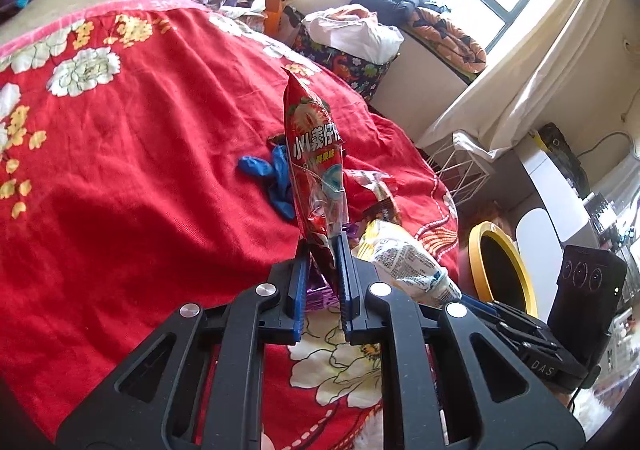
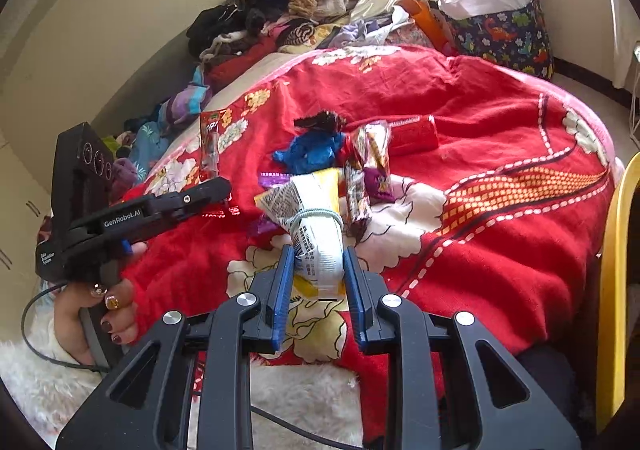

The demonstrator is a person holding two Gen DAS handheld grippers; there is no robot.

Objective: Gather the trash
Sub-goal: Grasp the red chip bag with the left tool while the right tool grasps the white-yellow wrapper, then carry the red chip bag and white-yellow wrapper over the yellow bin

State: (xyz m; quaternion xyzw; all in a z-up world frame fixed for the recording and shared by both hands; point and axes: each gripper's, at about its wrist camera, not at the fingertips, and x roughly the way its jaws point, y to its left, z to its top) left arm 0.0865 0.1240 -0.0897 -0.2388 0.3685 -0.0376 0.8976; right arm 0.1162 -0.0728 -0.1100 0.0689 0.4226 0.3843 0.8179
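Observation:
My left gripper (image 1: 322, 246) is shut on the bottom of a red snack bag (image 1: 316, 154) and holds it upright above the red floral bedspread (image 1: 140, 170); the bag also shows in the right wrist view (image 2: 209, 146). My right gripper (image 2: 317, 256) is shut on a white and yellow snack bag (image 2: 316, 218) bound with a rubber band, which also shows in the left wrist view (image 1: 404, 262). A blue crumpled glove (image 2: 312, 150), brown striped wrappers (image 2: 370, 166), purple wrappers (image 2: 272, 180) and a red can (image 2: 412, 136) lie on the bedspread beyond.
A yellow-rimmed bin (image 1: 502, 270) stands beside the bed at the right. A dinosaur-print basket (image 2: 504, 34) of laundry sits past the bed. Piled clothes (image 2: 272, 18) lie along the wall. A white wire basket (image 1: 460, 170) stands by the curtain. White fluffy rug (image 2: 312, 402) below.

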